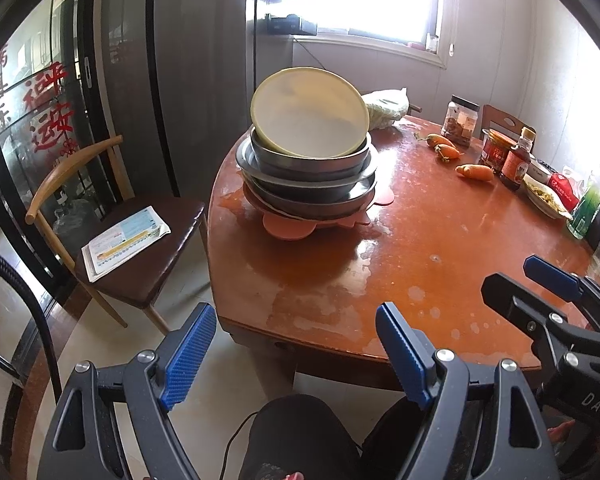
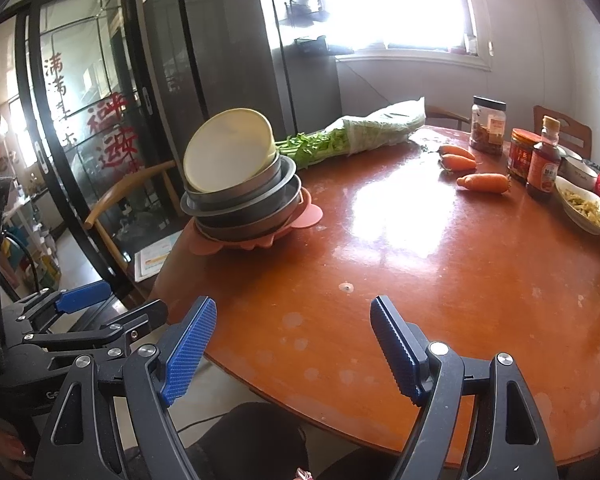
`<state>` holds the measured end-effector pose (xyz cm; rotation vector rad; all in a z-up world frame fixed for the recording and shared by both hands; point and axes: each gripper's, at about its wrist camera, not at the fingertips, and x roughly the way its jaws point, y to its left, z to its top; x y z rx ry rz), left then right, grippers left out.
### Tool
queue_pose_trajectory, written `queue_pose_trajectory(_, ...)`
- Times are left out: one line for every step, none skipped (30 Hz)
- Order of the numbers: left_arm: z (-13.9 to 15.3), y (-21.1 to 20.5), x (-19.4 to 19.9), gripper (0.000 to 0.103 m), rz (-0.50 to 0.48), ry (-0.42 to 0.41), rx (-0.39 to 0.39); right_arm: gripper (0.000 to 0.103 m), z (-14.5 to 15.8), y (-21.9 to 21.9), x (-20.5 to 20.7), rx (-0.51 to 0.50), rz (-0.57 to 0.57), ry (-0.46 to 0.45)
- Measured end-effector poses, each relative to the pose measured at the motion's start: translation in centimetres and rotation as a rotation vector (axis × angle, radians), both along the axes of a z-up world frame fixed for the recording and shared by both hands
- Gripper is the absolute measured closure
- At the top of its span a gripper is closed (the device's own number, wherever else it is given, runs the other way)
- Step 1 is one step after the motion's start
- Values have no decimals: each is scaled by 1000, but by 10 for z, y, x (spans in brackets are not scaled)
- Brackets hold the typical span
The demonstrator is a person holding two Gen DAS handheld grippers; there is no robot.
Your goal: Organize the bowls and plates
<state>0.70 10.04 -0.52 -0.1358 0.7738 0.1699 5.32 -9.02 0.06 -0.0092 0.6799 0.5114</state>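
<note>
A stack of dishes stands near the table's left edge: a tilted cream bowl point(image 1: 310, 114) point(image 2: 230, 150) on top, several steel bowls point(image 1: 308, 178) point(image 2: 244, 200) under it, and a pink flower-shaped plate point(image 1: 288, 228) point(image 2: 256, 236) at the bottom. My left gripper point(image 1: 296, 354) is open and empty, held at the table's near edge, well short of the stack. My right gripper point(image 2: 292, 350) is open and empty over the near edge, to the right of the left one. Each gripper shows in the other's view: the right gripper point(image 1: 540, 284), the left gripper point(image 2: 100, 304).
The round brown table point(image 1: 440, 240) carries three carrots point(image 2: 484, 182), bagged greens point(image 2: 364, 128), jars and a sauce bottle point(image 2: 544, 160), and a dish of food point(image 2: 584, 204) at the right. A wooden chair with papers point(image 1: 128, 240) stands left of the table.
</note>
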Motion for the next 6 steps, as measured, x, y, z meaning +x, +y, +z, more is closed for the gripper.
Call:
queue_pose_trajectory(0, 0, 1, 21, -1, 0, 1, 23, 0, -1, 0, 2, -3, 0)
queue_pose_trajectory(-1, -1, 1, 21, -1, 1, 1, 23, 0, -2, 0, 3, -6, 0)
queue_pose_trajectory(-1, -1, 1, 21, 0, 2, 3, 23, 0, -3, 1, 4, -9, 2)
queue_pose_trajectory(-1, -1, 1, 21, 4, 2, 6, 23, -1, -4, 1, 6, -9, 4)
queue_pose_trajectory(-1, 0, 1, 20, 19, 3, 14, 23, -1, -5, 1, 6, -10, 4)
queue_pose_trajectory(-1, 1, 1, 19, 34, 4, 23, 23, -1, -5, 2, 3, -11, 6)
